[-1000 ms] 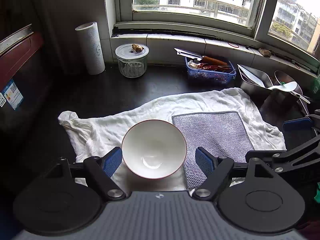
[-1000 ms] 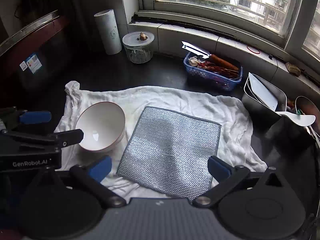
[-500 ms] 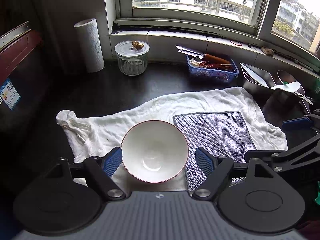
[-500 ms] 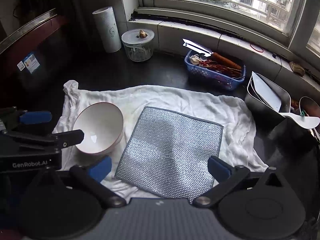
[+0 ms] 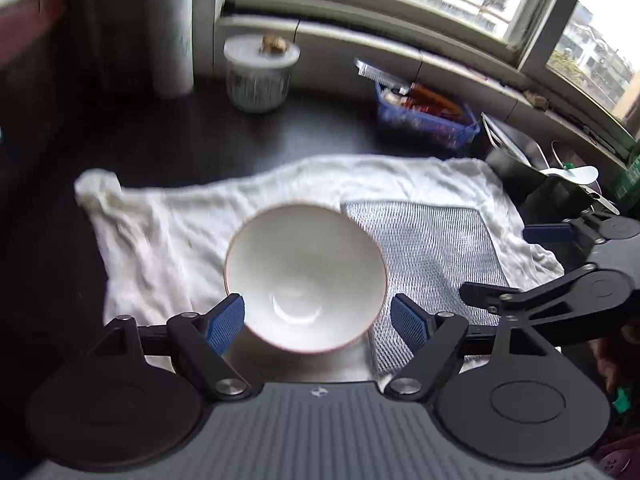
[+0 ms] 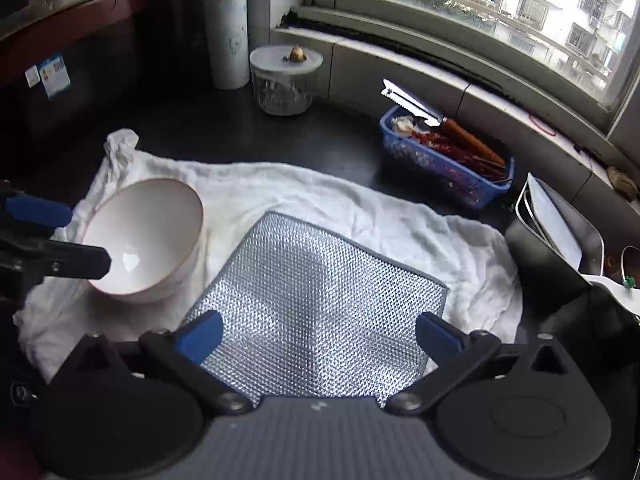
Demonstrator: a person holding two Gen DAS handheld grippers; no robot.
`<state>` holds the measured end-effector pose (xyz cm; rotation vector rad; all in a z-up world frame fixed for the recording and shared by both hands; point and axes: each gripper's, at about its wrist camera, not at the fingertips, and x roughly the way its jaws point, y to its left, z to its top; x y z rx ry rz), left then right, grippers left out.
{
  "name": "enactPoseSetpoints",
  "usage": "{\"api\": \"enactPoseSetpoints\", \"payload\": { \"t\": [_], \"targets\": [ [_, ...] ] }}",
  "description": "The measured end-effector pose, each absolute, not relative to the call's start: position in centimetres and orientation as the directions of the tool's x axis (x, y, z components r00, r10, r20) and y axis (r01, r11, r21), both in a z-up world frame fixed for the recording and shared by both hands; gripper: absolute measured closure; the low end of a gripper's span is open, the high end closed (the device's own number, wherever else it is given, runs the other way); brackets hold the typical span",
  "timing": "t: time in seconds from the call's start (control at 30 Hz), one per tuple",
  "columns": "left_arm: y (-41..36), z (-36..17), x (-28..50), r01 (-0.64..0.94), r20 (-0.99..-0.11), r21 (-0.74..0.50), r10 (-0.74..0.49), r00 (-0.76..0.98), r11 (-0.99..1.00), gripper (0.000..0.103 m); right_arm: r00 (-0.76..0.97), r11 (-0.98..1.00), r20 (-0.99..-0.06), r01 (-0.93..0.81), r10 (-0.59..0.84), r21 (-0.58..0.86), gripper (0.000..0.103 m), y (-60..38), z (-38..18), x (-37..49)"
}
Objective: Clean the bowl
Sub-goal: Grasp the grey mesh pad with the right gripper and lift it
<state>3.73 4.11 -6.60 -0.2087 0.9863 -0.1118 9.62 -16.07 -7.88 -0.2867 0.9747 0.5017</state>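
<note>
Your left gripper (image 5: 318, 317) is spread wide astride the near side of the white bowl (image 5: 306, 276), which sits mouth-up on the white towel (image 5: 160, 240) just left of the silver mesh cloth (image 6: 316, 304); your right gripper (image 6: 318, 334), also spread and empty, hovers over that cloth's near edge. If you're taking the bowl, pinch the rim wall squarely, since glazed ceramic likely slips. Bowl is round, so no long axis; opening faces up, slightly tilted toward the cloth in the right view.
</note>
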Motion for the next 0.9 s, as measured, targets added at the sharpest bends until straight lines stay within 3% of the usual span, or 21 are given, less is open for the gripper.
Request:
{"api": "enactPoseSetpoints", "payload": {
  "t": [0.17,0.3,0.4,0.57,0.63,0.7,0.73,0.8,0.9],
  "targets": [
    [4.2,-7.3,4.2,0.010,-0.831,-0.216,-0.189,0.523,0.976,0.023,0.442,0.844,-0.859,-0.536,0.258,-0.023,0.001,-15.5,-10.6,11.0],
    [4.4,-7.7,4.7,0.009,-0.838,-0.204,-0.180,0.515,0.979,0.023,0.427,0.833,-0.862,-0.553,0.273,-0.010,0.009,-15.2,-12.0,11.8],
    [4.5,-7.7,5.2,0.002,-0.840,-0.195,-0.168,0.515,0.981,0.023,0.384,0.839,-0.882,-0.544,0.272,0.022,0.031,-15.2,-13.1,12.6],
    [5.5,-7.5,5.6,-0.026,-0.836,-0.193,-0.151,0.527,0.981,0.023,0.393,0.831,-0.876,-0.557,0.280,0.016,0.043,-15.4,-13.0,12.7],
    [5.8,-7.5,6.0,-0.041,-0.839,-0.197,-0.147,0.524,0.980,0.023,0.397,0.823,-0.873,-0.568,0.283,0.009,0.062,-15.4,-13.0,12.7],
    [5.9,-7.7,6.1,-0.050,-0.842,-0.197,-0.143,0.520,0.979,0.023,0.400,0.810,-0.871,-0.586,0.285,-0.004,0.066,-15.3,-12.9,12.6],
    [5.9,-7.7,6.2,-0.052,-0.843,-0.199,-0.144,0.518,0.979,0.023,0.401,0.803,-0.870,-0.596,0.286,-0.011,0.076,-15.3,-12.9,12.6],
    [6.0,-7.8,6.4,-0.057,-0.845,-0.198,-0.141,0.517,0.978,0.023,0.406,0.791,-0.868,-0.611,0.286,-0.024,0.085,-15.4,-12.7,12.6],
    [6.2,-7.7,6.5,-0.066,-0.845,-0.199,-0.137,0.518,0.978,0.023,0.415,0.769,-0.860,-0.638,0.297,-0.042,0.092,-14.5,-12.0,12.3]
  ]
}}
